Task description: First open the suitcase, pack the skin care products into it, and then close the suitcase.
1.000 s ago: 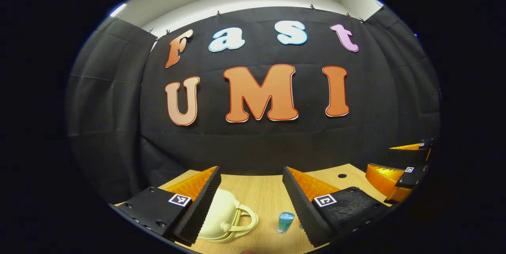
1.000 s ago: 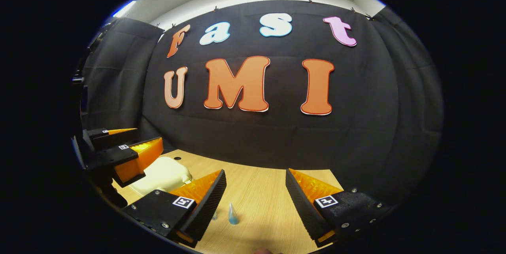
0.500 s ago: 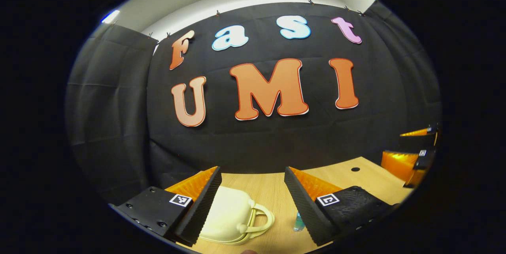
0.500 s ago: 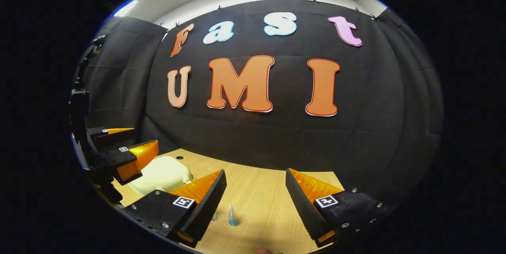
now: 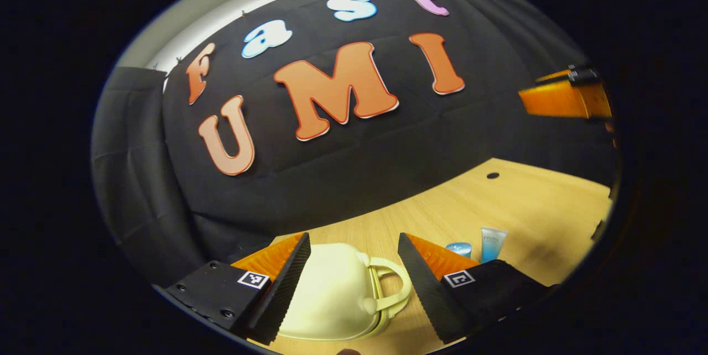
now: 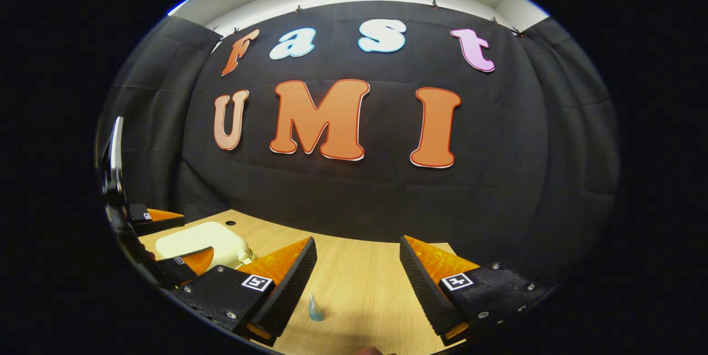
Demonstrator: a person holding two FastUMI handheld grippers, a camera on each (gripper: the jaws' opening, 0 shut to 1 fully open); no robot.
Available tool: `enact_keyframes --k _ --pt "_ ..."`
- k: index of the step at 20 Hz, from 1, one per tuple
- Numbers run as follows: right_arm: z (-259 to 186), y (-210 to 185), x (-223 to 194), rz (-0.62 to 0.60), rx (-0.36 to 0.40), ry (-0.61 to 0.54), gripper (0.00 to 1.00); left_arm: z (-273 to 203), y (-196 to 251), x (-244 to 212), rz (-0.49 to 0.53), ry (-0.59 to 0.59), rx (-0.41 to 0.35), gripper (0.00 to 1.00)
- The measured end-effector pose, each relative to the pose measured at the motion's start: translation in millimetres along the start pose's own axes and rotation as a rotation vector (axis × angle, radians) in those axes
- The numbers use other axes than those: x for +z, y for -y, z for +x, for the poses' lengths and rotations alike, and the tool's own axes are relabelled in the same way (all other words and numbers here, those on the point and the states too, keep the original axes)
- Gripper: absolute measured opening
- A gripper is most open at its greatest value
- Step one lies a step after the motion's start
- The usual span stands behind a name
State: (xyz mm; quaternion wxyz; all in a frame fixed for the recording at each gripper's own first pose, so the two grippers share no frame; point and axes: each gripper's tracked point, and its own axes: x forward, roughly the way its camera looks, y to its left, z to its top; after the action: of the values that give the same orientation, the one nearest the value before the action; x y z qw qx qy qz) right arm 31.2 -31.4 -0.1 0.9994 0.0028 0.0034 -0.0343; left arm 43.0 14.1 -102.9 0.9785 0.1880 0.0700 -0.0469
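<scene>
You were at the very first step: the suitcase [image 5: 332, 299] was shut and nothing was packed. It was a small cream case with a loop handle [image 5: 390, 288], and it lay flat on the wooden table [image 5: 525, 200]. Your left gripper [image 5: 354, 283] was spread wide and held nothing. In the left gripper view the case sat low between its two fingers, but I could not tell if a finger touched it. Your right gripper [image 6: 357, 283] was wide open too, and it was empty. It hung over a bare part of the table, to the right of the case. A little pale blue tube [image 6: 315, 308] stood between its fingers, down on the table. In the left gripper view a light blue tube [image 5: 492, 243] and a small blue jar [image 5: 458, 248] stood just beside each other, to the right of the case. I think your next move was to open the case. That would need the left gripper to come lower, find the edge or the handle, and lift the top half. The case looked light, so it might slide, and the other gripper might have to steady it.
</scene>
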Motion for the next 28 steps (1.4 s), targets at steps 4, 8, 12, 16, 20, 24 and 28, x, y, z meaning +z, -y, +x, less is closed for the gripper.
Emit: enact_keyframes --k 4,8,12,16,20,24,28 --pt "0.4 13.7 1.0 -0.004 -0.060 -0.006 0.95 13.8 18.4 -38.4 0.155 -0.046 -0.074 0.98" --pt "-0.4 25.2 0.5 -0.006 -0.110 -0.012 0.95 24.7 36.0 -74.2 0.281 -0.105 -0.135 0.98" --pt "1.2 32.0 -3.2 -0.005 -0.144 -0.021 0.95 31.9 46.3 -99.5 0.388 -0.138 -0.186 0.98" --pt "3.9 32.2 -6.9 0.006 -0.161 -0.030 0.95 37.5 48.8 -121.3 0.453 -0.182 -0.214 0.97" --pt "4.9 30.4 -10.3 0.011 -0.171 -0.036 0.95 38.9 54.3 -131.6 0.521 -0.206 -0.242 0.96" --pt "5.0 28.7 -13.8 0.019 -0.177 -0.043 0.95 40.8 64.7 -132.2 0.701 -0.181 -0.258 0.82" --pt "5.1 26.0 -14.7 0.020 -0.177 -0.045 0.95 48.3 63.4 -144.0 0.837 -0.178 -0.256 0.54"
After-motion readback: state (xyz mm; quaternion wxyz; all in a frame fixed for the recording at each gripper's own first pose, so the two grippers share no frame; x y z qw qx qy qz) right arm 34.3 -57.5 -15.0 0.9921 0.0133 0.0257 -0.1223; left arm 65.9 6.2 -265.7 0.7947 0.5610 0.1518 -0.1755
